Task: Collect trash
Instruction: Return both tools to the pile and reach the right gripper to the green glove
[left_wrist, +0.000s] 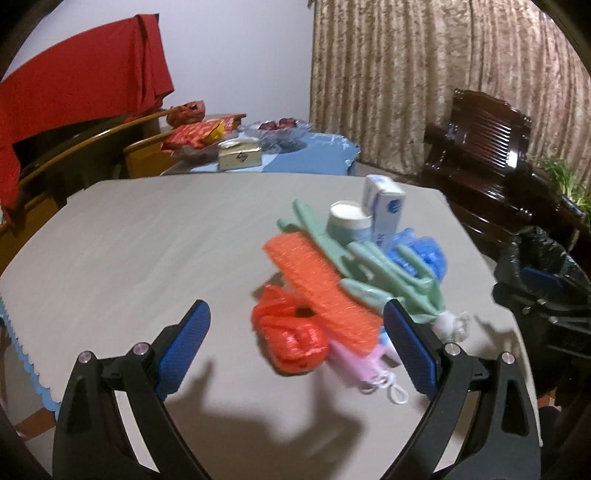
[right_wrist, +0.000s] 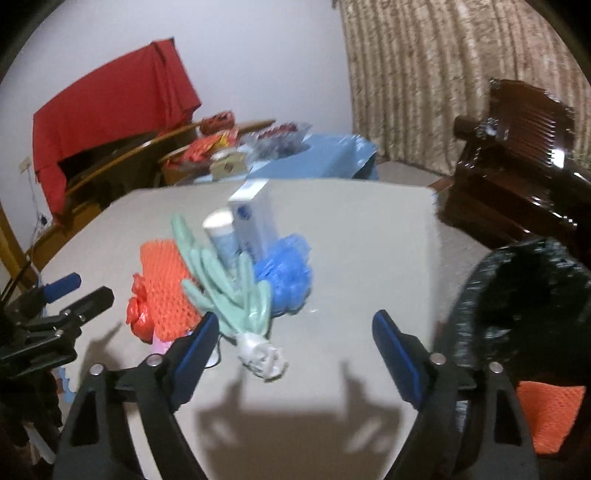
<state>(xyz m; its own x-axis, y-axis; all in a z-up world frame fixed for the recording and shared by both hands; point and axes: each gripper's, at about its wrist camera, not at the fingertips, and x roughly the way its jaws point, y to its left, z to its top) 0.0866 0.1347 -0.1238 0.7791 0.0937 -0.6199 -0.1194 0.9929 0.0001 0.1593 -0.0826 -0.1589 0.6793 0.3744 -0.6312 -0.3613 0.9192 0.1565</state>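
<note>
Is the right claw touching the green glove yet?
Cannot tell. In the right wrist view the claw stands open; its left pad overlaps the green glove without showing contact or gap.

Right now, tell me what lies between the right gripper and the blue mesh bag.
In the right wrist view, only bare grey tabletop lies between the open right gripper and the blue mesh bag; the green rubber gloves lie just beside that stretch.

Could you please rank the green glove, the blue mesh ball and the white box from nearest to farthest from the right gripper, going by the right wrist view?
From the right gripper:
1. Green glove, its white cuff lying just ahead of the left finger.
2. Blue mesh ball, behind the glove, centre.
3. White box, standing upright farthest back.
</note>
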